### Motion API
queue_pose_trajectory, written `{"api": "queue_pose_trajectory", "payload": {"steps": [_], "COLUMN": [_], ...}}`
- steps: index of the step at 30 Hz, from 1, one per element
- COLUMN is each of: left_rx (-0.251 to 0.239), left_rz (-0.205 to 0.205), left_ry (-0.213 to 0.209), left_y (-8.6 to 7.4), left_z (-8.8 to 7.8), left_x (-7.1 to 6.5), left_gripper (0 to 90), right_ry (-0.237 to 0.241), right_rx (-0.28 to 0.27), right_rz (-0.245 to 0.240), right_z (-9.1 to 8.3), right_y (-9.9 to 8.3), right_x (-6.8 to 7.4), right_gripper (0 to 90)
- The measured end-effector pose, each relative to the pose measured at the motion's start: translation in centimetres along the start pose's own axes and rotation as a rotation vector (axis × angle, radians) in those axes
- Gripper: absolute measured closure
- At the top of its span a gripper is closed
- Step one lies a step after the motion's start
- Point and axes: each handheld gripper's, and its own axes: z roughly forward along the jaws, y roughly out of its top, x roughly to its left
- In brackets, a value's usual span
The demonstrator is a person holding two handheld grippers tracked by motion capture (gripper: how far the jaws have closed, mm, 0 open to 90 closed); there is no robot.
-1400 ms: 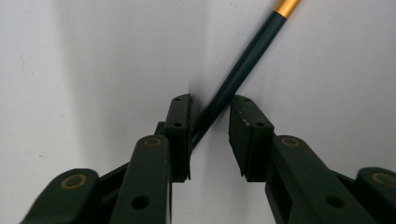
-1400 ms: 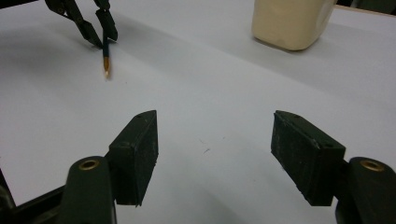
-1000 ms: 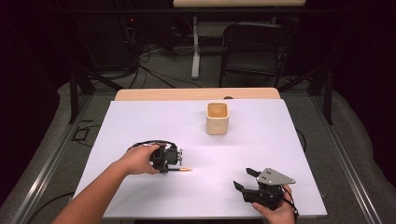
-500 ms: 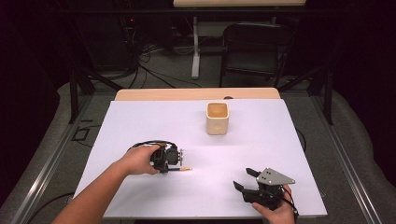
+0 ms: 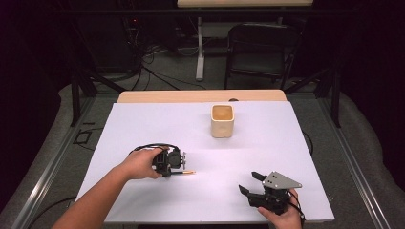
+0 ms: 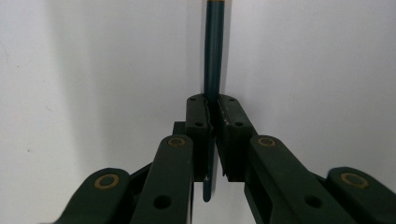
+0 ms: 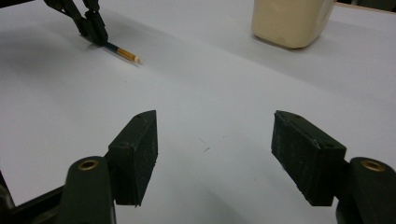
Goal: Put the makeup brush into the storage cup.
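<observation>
A dark teal pencil (image 6: pixel 214 56) with a gold band and pale eraser end (image 7: pixel 127 54) lies on the white table. My left gripper (image 5: pixel 174 162) is shut on its shaft, the two pads (image 6: pixel 198 116) pinching it low against the tabletop; the eraser end (image 5: pixel 190 172) pokes out to the right. In the right gripper view the same grip (image 7: pixel 95 32) shows at the far left. My right gripper (image 5: pixel 254 183) rests near the front right of the table, its jaws wide apart with nothing between them (image 7: pixel 215 154). A cream square cup (image 5: pixel 222 120) stands upright at the back centre.
The white tabletop (image 5: pixel 286 143) spreads between the two hands and around the cup (image 7: pixel 292 21). Its front edge runs just below my right hand. Beyond the table stand a dark chair (image 5: pixel 260 45) and loose cables on the floor.
The left gripper's jaws have drawn fully shut on the pencil. Both hands have stayed where they were.
</observation>
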Motion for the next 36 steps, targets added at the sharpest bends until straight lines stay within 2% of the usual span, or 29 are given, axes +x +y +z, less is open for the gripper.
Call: {"api": "queue_pose_trajectory", "payload": {"steps": [9,10,17,23,24,36], "left_rx": [-0.053,-0.056,-0.090,-0.107,-0.098,-0.150], "left_rz": [-0.024,-0.027,-0.040,-0.043,-0.041,-0.072], "left_ry": [0.015,-0.003,0.018,0.015,0.017,0.023], "left_y": [-0.4,-0.4,-0.6,-0.3,-0.2,-0.3], "left_z": [-1.1,-1.2,-1.9,-2.2,-2.3,-3.2], "left_x": [-0.2,-0.2,-0.5,-0.9,-0.9,-1.1], "left_gripper": [83.7,83.6,83.6,83.7,83.6,83.6], "right_ry": [-0.001,-0.001,-0.001,-0.002,-0.002,-0.003], "right_rx": [0.000,0.001,0.001,0.001,0.001,-0.001], "right_rz": [-0.001,-0.001,-0.001,0.000,-0.001,0.000], "right_z": [0.0,0.0,0.0,0.0,0.0,0.0], "right_y": [0.0,0.0,0.0,0.0,0.0,0.0], "right_x": [0.0,0.0,0.0,0.0,0.0,0.0], "right_gripper": [31.4,31.4,31.4,31.4,31.4,31.4]}}
